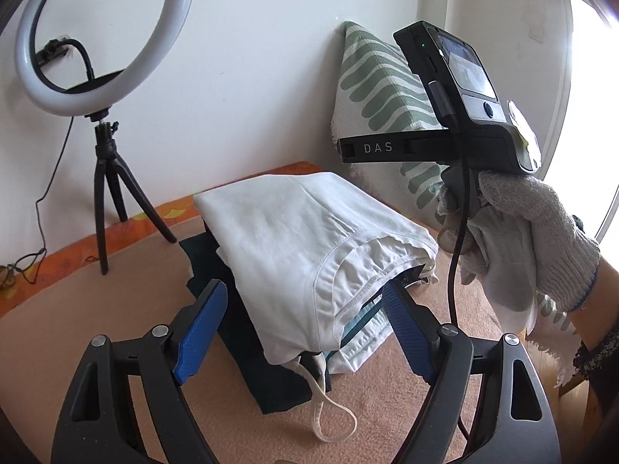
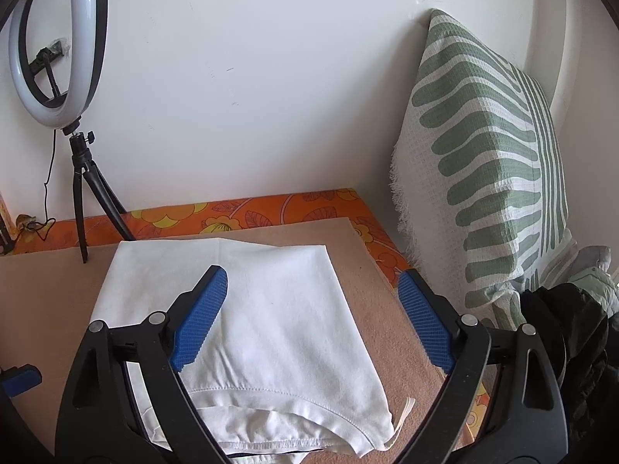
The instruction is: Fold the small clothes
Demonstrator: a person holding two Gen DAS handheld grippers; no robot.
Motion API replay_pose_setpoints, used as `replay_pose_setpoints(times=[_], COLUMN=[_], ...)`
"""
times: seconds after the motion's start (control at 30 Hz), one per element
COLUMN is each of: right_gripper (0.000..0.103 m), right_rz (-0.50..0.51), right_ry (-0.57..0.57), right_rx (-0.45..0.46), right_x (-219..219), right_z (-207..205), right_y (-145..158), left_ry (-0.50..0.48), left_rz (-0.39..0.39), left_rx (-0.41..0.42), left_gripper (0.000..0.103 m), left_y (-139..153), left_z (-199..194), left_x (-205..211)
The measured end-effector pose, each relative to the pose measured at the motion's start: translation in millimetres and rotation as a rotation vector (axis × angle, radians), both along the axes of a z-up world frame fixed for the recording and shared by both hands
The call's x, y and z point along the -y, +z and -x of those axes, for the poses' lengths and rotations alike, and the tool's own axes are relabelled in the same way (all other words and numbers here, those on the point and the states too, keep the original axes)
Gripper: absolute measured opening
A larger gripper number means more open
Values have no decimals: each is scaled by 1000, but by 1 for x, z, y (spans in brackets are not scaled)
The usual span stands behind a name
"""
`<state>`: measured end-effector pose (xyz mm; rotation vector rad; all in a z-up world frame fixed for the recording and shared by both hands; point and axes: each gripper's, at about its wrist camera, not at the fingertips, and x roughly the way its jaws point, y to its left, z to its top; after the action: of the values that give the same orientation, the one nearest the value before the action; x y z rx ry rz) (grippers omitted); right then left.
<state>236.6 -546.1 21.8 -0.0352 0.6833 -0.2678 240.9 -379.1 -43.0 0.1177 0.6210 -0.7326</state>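
A folded white pair of shorts lies on top of a stack of folded clothes, with dark garments and a light striped one under it, on a tan mat. A white drawstring hangs off the near end. My left gripper is open and empty, its blue pads either side of the stack's near end. In the right wrist view the same white shorts lie below my right gripper, which is open and empty above them. The right gripper's body shows in a gloved hand at the right.
A ring light on a black tripod stands at the back left, with a cable trailing to the left. A green-and-white patterned cushion leans on the wall at right. A dark garment lies at far right. An orange floral sheet borders the mat.
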Motion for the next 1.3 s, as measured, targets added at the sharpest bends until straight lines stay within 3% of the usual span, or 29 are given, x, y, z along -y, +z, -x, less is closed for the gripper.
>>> replay_pose_setpoints(times=[0.2, 0.7, 0.93, 1.3], right_gripper=[100, 100, 100, 100], right_rz=[-13, -38, -104, -104], right_ry=[-11, -7, 14, 68], right_rx=[47, 114, 125, 93], right_x=[-21, -100, -145, -214], right_z=[27, 118, 172, 229], right_y=[31, 70, 57, 16], left_ry=[6, 31, 41, 66], left_rz=[22, 43, 58, 7], left_rx=[26, 82, 99, 101], left_gripper=[82, 83, 83, 83], left_y=[20, 53, 55, 34], left_z=[22, 94, 133, 178], left_x=[-20, -96, -142, -198])
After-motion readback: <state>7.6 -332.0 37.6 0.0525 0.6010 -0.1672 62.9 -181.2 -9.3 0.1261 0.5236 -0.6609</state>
